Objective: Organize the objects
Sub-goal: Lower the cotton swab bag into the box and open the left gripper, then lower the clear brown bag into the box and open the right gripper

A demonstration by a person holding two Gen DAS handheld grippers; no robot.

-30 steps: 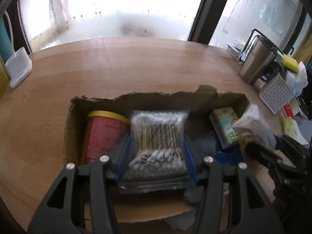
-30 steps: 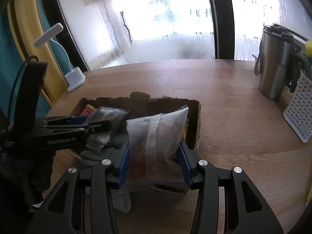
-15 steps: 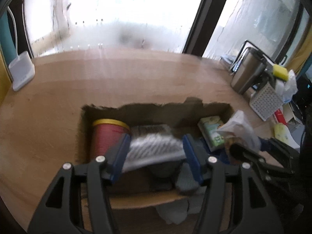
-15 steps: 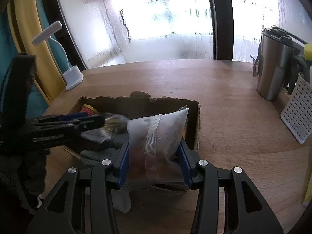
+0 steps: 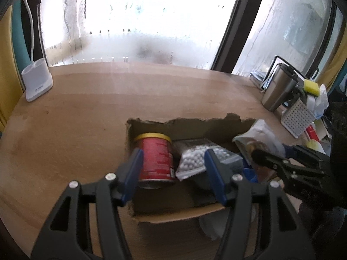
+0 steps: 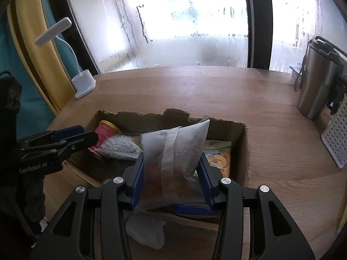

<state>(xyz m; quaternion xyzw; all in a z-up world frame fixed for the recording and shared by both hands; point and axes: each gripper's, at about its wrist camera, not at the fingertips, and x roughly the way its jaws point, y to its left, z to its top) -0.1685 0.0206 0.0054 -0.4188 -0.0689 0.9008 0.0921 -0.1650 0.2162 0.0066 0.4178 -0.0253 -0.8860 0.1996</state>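
While the left gripper jaws gape above the torn-rimmed box, right gripper clamps a pouch (upright).

Inside the cardboard box I see 1 red can, a cotton-swab bag and a packet crowding it; beyond the box, open tabletop.
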